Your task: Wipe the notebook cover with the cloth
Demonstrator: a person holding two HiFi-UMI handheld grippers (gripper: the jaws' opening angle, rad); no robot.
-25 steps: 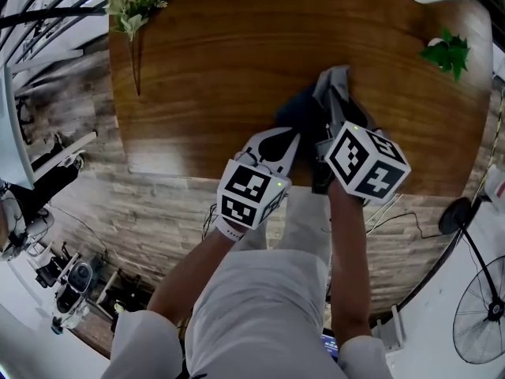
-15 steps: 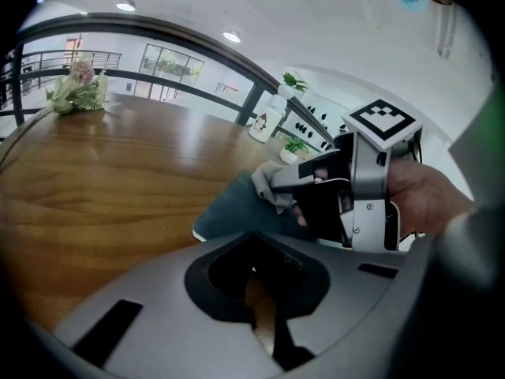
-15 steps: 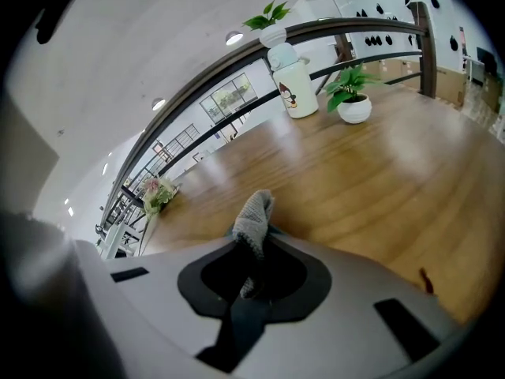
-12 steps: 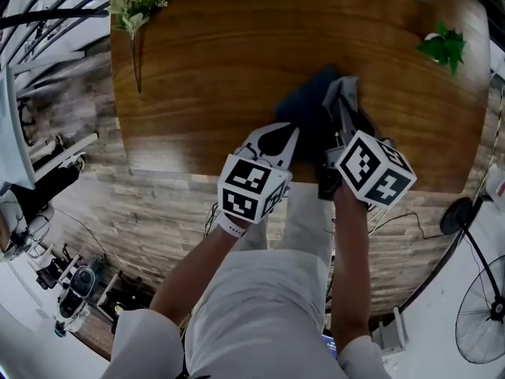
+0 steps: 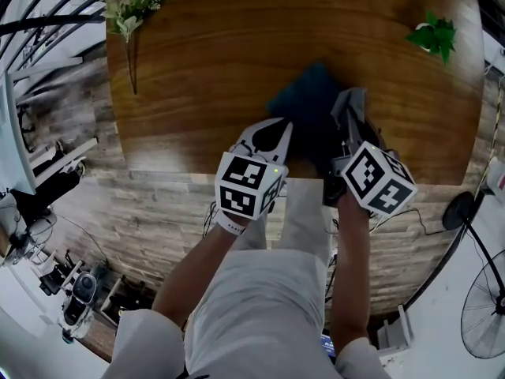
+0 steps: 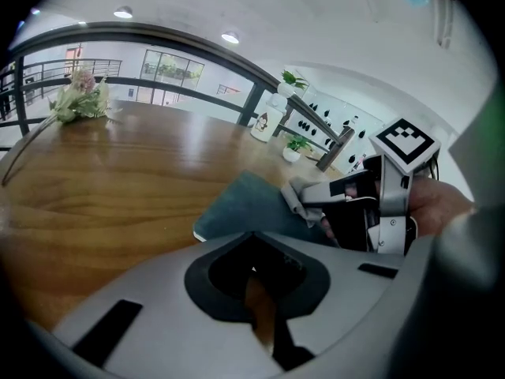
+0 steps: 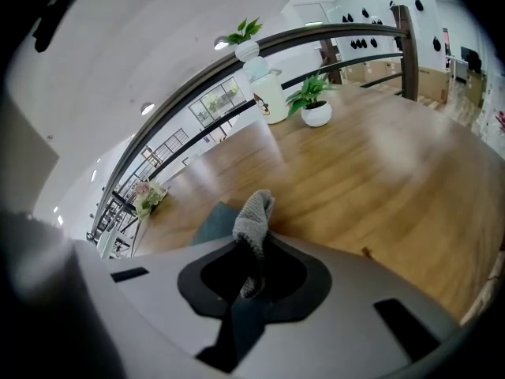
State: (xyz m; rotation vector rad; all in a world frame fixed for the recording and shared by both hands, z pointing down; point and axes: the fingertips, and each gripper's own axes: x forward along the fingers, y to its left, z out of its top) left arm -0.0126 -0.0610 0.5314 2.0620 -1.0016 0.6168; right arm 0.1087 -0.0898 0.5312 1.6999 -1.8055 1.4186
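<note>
Wooden table: round-edged, with the person standing at its near edge.

Notebook: dark teal cover, closed, lying flat on the table near that edge and turned at an angle, between the two grippers. It also shows in the left gripper view and the right gripper view.

Right gripper: jaws closed on the cloth, over the notebook's right side.

Left gripper: jaws together with nothing between them, low over bare wood just left of the notebook's near corner.

Cloth: grey knit, bunched, standing up out of the right jaws; its free end lies at the right edge of the cover.

Flowers: far left of the table, well apart from the notebook.

Potted plant: far right.
</note>
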